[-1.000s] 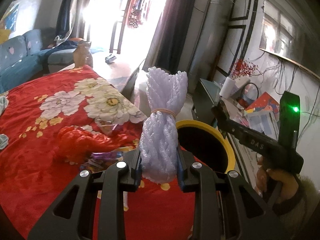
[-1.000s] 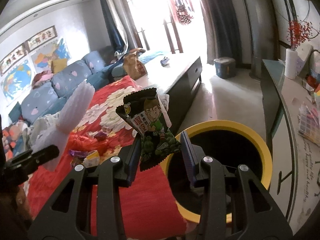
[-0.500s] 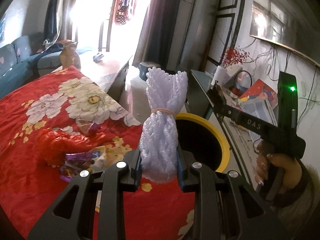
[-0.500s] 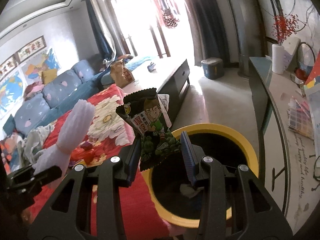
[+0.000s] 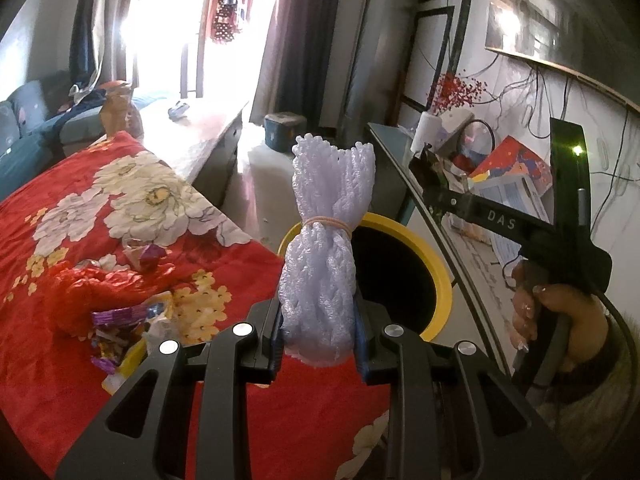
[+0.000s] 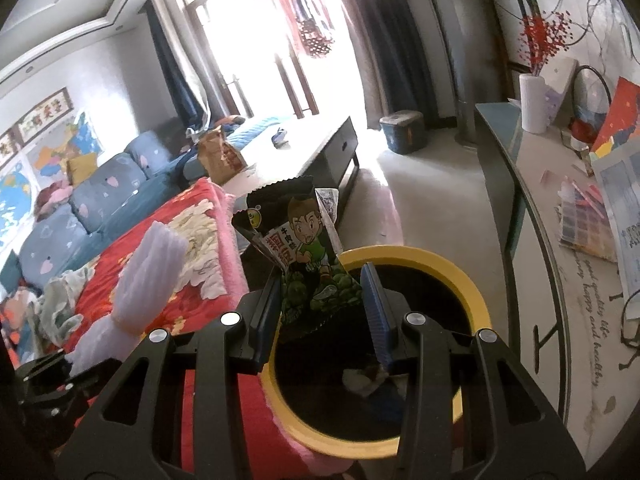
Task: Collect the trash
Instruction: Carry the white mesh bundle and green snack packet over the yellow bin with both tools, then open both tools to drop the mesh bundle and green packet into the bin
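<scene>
1. living room, daylight pouring in through tall windows at the far end; a red floral blanket [image 5: 80, 208] covers the low surface on the left of both views.
2. nearest in the left wrist view, the left gripper [image 5: 319, 342] is closed partway, both pads pressing the lower end of a white foam net bundle [image 5: 326, 248] that stands upright, tied at its waist with a rubber band [image 5: 326, 223].
3. nearest in the right wrist view, the right gripper [image 6: 322, 312] is also closed partway and has hold of a dark snack wrapper [image 6: 304, 248] printed with a cartoon boy; the left pad presses it, while the wrapper's right edge only reaches the right pad and contact there is unclear.
4. just behind both grippers, against the blanket's near right edge, stands a black bin with a yellow rim [image 6: 476, 292]; the wrapper hangs over its near left rim, and crumpled scraps [image 6: 366, 380] lie at the bottom.
5. on the blanket left of the foam, a crumpled red plastic bag [image 5: 96, 292] and purple candy wrappers [image 5: 120, 316] lie in a small heap.
6. at the right of the left wrist view, a hand [image 5: 560, 320] grips the other tool's handle.
7. farther off, a long cabinet [image 6: 540, 208] runs along the right wall, a blue sofa [image 6: 80, 208] along the left.
</scene>
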`<state>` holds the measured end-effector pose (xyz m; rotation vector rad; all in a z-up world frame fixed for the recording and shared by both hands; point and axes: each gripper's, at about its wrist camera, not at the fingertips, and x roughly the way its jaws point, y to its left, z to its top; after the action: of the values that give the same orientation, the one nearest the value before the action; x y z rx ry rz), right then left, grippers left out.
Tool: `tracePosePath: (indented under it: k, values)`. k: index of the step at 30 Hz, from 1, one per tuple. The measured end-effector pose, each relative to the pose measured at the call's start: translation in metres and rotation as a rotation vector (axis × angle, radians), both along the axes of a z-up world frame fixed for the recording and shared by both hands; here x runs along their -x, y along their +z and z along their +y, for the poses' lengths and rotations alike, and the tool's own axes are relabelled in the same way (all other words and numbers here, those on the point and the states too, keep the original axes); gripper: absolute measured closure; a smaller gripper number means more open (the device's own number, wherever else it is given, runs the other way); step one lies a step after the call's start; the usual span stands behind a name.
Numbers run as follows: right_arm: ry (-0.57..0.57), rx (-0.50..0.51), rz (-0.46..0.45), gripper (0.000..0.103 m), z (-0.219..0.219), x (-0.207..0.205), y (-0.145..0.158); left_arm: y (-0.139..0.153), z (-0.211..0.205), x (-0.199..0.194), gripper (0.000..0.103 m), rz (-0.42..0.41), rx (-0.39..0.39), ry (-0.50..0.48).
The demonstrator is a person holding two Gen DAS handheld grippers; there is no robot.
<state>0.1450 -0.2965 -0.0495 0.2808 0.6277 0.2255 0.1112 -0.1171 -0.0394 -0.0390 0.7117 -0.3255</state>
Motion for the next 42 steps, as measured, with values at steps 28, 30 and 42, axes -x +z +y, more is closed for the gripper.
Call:
tracePosePath:
  k: [28, 30, 42]
  values:
    - [-0.075, -0.04, 0.159, 0.07, -0.04, -0.02, -0.052, -0.042, -0.056, -0.041, 0.077, 0.123, -0.093, -0.074]
    - [-0.078, -0.043, 0.169, 0.07, -0.042, -0.021, -0.056, -0.046, -0.06, -0.044, 0.077, 0.132, -0.101, -0.075]
    - [-0.075, -0.054, 0.229, 0.069, -0.045, -0.026, -0.076, -0.062, -0.074, -0.069, 0.076, 0.181, -0.128, -0.074]
